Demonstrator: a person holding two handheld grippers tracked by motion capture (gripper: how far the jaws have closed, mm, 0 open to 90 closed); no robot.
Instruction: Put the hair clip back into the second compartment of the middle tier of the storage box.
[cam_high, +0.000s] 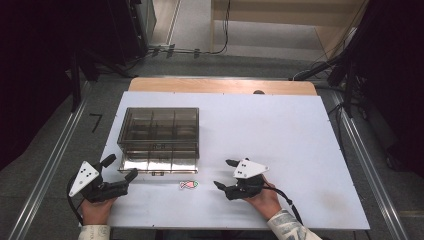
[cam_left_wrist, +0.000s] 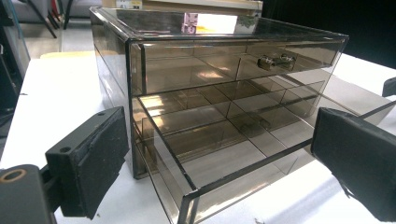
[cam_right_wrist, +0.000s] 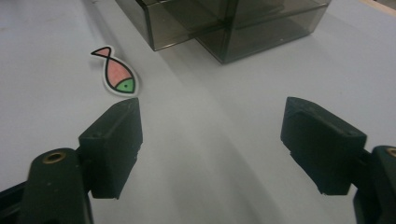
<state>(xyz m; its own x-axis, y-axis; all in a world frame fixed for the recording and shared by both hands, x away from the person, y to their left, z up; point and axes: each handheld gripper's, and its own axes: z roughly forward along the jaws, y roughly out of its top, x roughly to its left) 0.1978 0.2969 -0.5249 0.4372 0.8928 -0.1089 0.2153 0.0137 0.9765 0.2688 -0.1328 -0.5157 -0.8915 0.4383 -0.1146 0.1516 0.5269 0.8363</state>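
A white table top (cam_high: 280, 130) lies on a pale wooden table whose far edge (cam_high: 222, 86) shows as a strip beyond it. Around it the floor (cam_high: 240, 65) is grey (carpet, by the look of it), with metal rails (cam_high: 47, 172) along both sides. Black cables (cam_high: 195, 51) trail across the floor at the back. Light wooden furniture (cam_high: 280, 20) stands beyond, and dark drapes (cam_high: 35, 60) close off both flanks.

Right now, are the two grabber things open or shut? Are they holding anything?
Left gripper: open, holding nothing, by the drawer box.
Right gripper: open, holding nothing, near the fish sticker.
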